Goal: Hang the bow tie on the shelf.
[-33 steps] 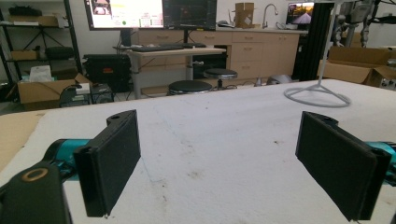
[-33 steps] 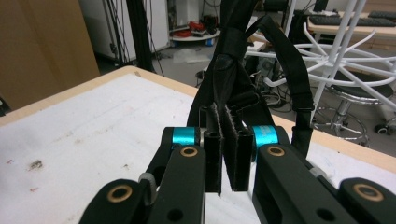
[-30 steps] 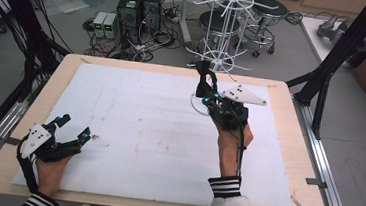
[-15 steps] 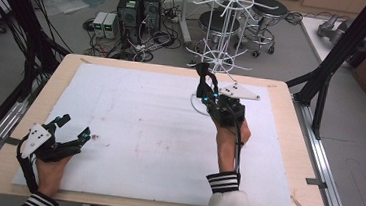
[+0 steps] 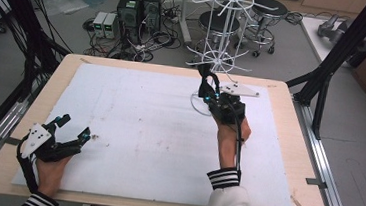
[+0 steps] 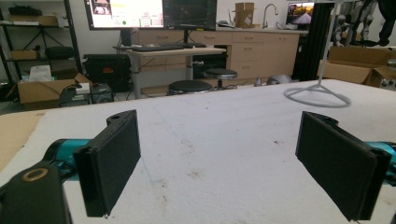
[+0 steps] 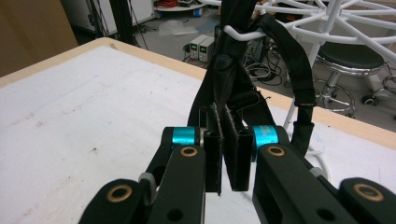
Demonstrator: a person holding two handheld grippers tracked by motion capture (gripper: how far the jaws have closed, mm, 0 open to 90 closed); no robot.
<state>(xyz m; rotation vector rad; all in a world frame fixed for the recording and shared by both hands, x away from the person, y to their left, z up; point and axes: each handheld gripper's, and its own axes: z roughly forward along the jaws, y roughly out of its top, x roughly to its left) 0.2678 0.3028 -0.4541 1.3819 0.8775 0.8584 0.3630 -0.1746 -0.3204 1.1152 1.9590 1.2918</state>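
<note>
A black strap [image 7: 229, 70] hangs from a hook of the white wire rack [image 5: 225, 36] at the table's far edge. My right gripper [image 7: 226, 126] is shut on the strap's lower part, and the pads pinch the black webbing between them. From above, the right gripper [image 5: 206, 96] sits just in front of the rack's ring base [image 5: 195, 105], with the strap [image 5: 207, 82] rising from it. My left gripper [image 5: 74, 126] rests at the near left of the white mat. Its jaws stand wide open in the left gripper view [image 6: 219, 154] with nothing between them.
The white foam mat [image 5: 143, 129] covers most of the wooden table [image 5: 282, 91]. The rack's ring base [image 6: 317, 95] lies at the far right of the left gripper view. Black frame posts [image 5: 335, 56] flank the table. Stools and electronics stand on the floor beyond.
My right gripper has shifted slightly and dropped a little, still clamped on the strap. The left gripper has stayed where it was.
</note>
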